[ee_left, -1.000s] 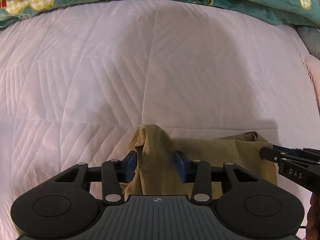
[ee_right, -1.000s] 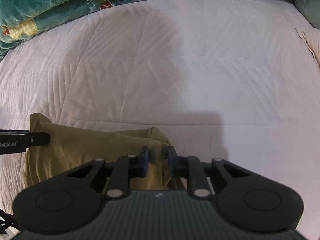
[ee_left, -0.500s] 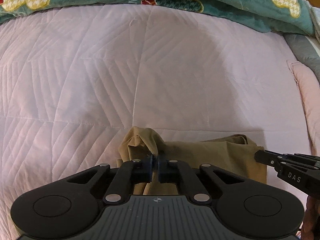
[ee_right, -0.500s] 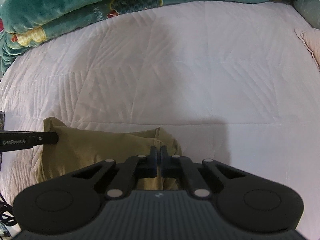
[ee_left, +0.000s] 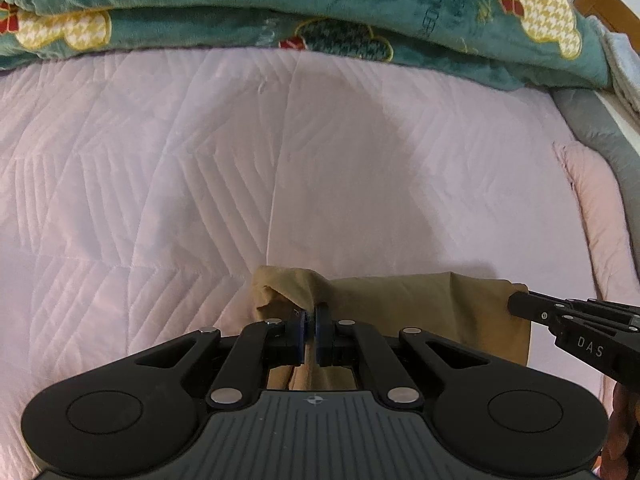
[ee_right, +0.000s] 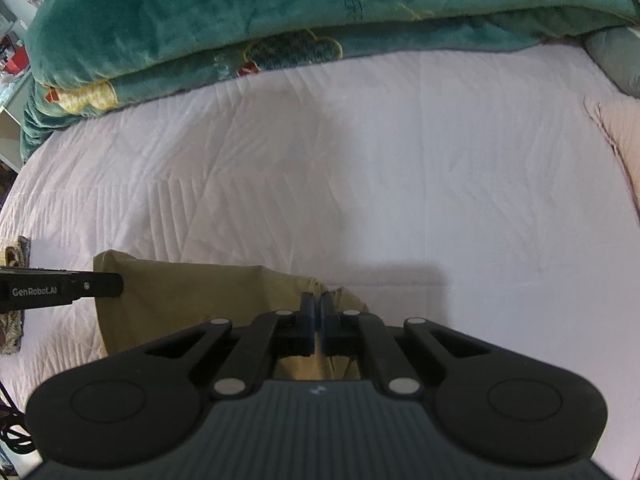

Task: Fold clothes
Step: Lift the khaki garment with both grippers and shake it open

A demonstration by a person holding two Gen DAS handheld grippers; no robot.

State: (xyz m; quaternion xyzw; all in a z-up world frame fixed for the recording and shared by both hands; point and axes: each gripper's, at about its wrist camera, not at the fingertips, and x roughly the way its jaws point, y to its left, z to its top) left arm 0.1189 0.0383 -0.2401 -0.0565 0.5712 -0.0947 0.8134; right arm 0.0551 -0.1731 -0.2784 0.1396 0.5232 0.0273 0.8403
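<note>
Where pinched, khaki garment [ee_left: 420,304] crosswise.

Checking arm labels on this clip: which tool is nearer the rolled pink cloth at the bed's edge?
Right. The right tool pinches the tan garment at the end toward the pink cloth; the left tool pinches the opposite end, farther away.

Left tongs [ee_left: 310,330]: angled steeply downward, blue pads pressed together on a fold of the tan garment [ee_left: 420,304].
Right tongs [ee_right: 316,322]: angled steeply downward, pads clamped on the garment's other corner.
Spacing: tongs held side by side, apart.
</note>
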